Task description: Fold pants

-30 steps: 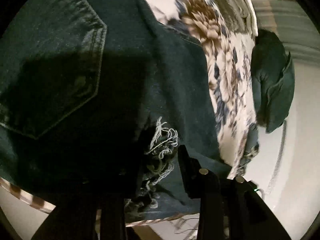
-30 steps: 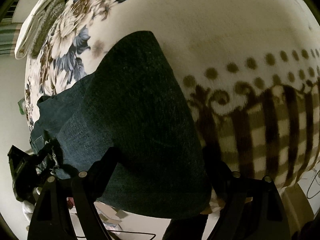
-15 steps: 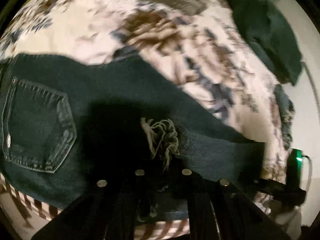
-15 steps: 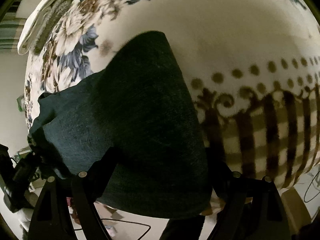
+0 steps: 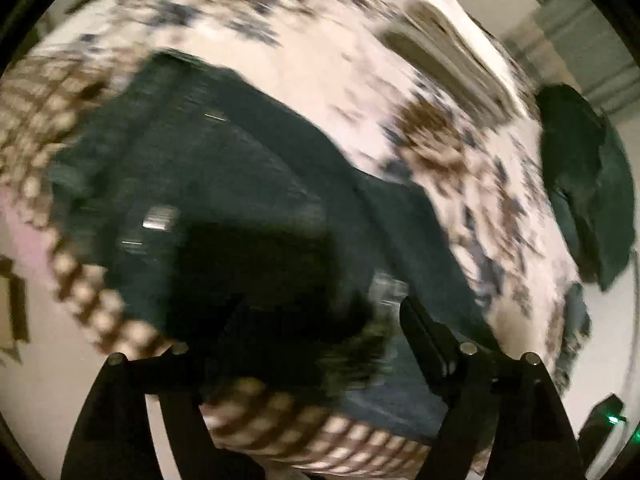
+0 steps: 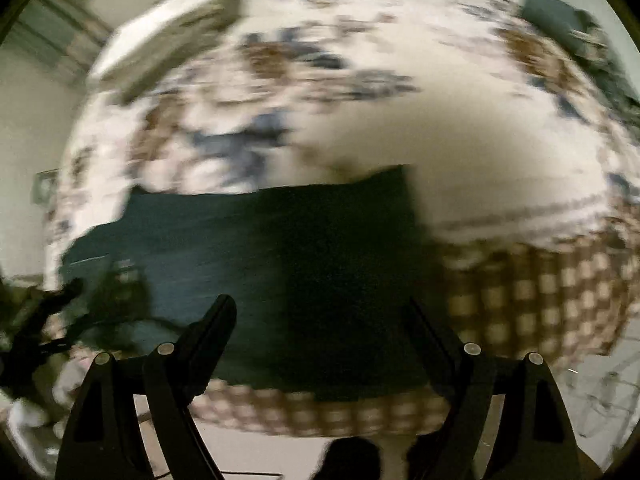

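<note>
The dark blue denim pants (image 6: 280,264) lie folded on the flowery cream blanket (image 6: 460,152), near its checked edge; both pictures are blurry (hard to judge); the left tongs (image 5: 316,344) and right tongs (image 6: 320,320) are spread wide, holding nothing; next probably comes another fold.

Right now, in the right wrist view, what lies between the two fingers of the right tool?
In the right wrist view, the dark folded jeans fill the gap of the open right tool, lying on the blanket.
</note>
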Demonstrator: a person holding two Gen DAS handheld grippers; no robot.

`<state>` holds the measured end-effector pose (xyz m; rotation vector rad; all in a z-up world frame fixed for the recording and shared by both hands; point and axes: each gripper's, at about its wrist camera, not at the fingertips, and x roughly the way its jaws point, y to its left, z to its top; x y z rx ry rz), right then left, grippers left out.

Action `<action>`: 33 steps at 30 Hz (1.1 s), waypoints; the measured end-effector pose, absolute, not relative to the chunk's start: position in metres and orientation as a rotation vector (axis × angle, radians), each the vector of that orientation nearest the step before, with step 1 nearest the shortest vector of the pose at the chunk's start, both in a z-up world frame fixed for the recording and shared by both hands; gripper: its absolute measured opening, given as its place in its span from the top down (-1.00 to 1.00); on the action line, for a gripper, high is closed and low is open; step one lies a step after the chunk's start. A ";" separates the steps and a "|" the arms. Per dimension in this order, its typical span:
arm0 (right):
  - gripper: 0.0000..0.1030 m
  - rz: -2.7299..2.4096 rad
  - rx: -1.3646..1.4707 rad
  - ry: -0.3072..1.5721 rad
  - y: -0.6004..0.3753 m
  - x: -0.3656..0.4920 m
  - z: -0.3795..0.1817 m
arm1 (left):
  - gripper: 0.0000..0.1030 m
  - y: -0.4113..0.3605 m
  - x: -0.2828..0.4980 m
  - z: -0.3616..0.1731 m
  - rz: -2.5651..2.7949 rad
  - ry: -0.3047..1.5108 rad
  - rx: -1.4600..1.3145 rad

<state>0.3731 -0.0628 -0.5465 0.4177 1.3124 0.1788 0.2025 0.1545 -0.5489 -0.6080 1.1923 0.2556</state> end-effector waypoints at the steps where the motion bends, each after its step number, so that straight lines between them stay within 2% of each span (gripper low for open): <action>1: -0.18 0.228 0.442 1.331 -0.049 0.376 -0.551 | -0.50 0.161 0.199 -0.550 0.287 1.192 -0.606; 2: -0.04 0.276 0.468 1.356 -0.033 0.379 -0.559 | -0.50 0.172 0.191 -0.553 0.324 1.198 -0.613; 4: 0.01 0.348 0.510 1.401 0.002 0.387 -0.581 | -0.50 0.188 0.180 -0.562 0.374 1.215 -0.631; 5: 0.12 0.383 0.526 1.419 0.017 0.389 -0.592 | -0.50 0.200 0.173 -0.568 0.397 1.224 -0.655; 7: 0.21 0.426 0.460 1.471 0.053 0.391 -0.610 | -0.50 0.215 0.163 -0.575 0.448 1.230 -0.681; 11: 0.19 0.473 0.296 1.487 0.087 0.377 -0.602 | -0.50 0.246 0.147 -0.592 0.489 1.209 -0.834; 14: 0.19 0.448 0.397 1.516 0.068 0.382 -0.596 | -0.50 0.266 0.137 -0.606 0.478 1.147 -1.006; 16: -0.01 0.407 0.480 1.521 0.053 0.390 -0.595 | -0.50 0.282 0.134 -0.617 0.471 1.075 -1.126; 19: -0.04 0.321 0.500 1.502 0.026 0.400 -0.593 | -0.49 0.296 0.139 -0.624 0.486 0.979 -1.207; 21: -0.04 0.291 0.502 1.515 0.013 0.403 -0.602 | -0.31 0.304 0.146 -0.625 0.487 0.925 -1.215; 22: -0.04 0.292 0.517 1.520 0.006 0.404 -0.605 | -0.02 0.307 0.150 -0.625 0.493 0.913 -1.198; 23: -0.04 0.302 0.524 1.522 0.001 0.404 -0.606 | 0.05 0.309 0.155 -0.625 0.500 0.915 -1.175; 25: -0.04 0.314 0.489 1.523 0.002 0.405 -0.605 | 0.05 0.308 0.158 -0.626 0.494 0.906 -1.159; 28: -0.04 0.323 0.425 1.519 0.010 0.402 -0.602 | -0.17 0.312 0.158 -0.636 0.484 0.899 -1.184; 31: -0.04 0.333 0.410 1.517 0.010 0.399 -0.601 | -0.17 0.315 0.158 -0.627 0.505 0.903 -1.217; 33: -0.04 0.337 0.425 1.521 0.009 0.400 -0.603 | -0.09 0.312 0.151 -0.605 0.563 0.901 -1.151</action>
